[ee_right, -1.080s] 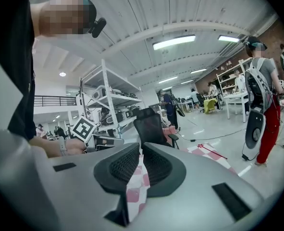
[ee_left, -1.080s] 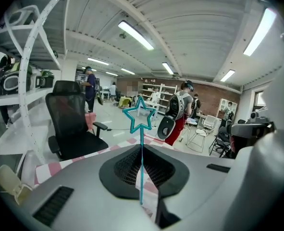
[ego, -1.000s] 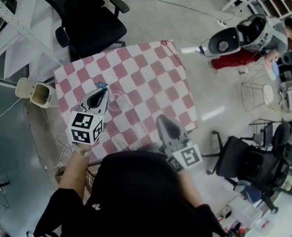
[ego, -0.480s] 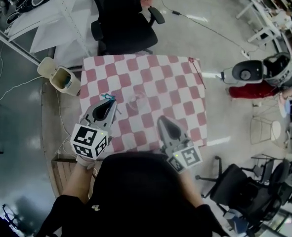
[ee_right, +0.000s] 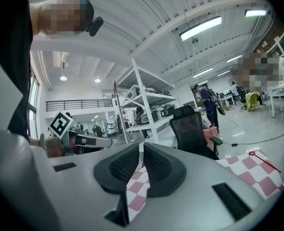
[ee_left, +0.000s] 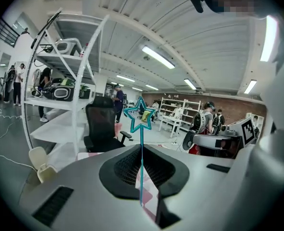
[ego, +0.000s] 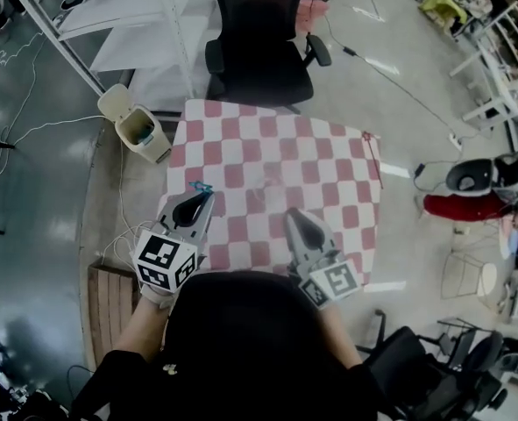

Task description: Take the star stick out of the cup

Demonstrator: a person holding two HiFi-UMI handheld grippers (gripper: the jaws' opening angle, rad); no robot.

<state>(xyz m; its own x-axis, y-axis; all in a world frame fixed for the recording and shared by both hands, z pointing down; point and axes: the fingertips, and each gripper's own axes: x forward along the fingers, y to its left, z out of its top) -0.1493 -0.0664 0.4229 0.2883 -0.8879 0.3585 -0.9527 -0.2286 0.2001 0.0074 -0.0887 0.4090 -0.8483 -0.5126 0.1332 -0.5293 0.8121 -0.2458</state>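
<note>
My left gripper [ego: 202, 198] is shut on the thin stem of a blue star stick [ee_left: 141, 117]. It holds the stick in the air over the near left part of the red-and-white checked table [ego: 329, 160], star [ego: 200, 187] at the far end. A clear cup [ego: 266, 182], faint in the head view, stands on the cloth to the right of the star and apart from it. My right gripper [ego: 292, 213] hovers over the table's near edge, jaws shut with nothing between them. In the right gripper view only the checked cloth [ee_right: 137, 189] shows past the shut jaws.
A black office chair [ego: 259, 51] stands at the table's far side. A small beige bin [ego: 136, 130] sits by its far left corner, a wooden crate [ego: 114, 296] on the floor at my left. A thin red thing [ee_right: 262, 160] lies at the far right corner.
The head view has swung, so the table sits further right in the picture. Both grippers keep their places relative to each other, and the left one still holds the star stick.
</note>
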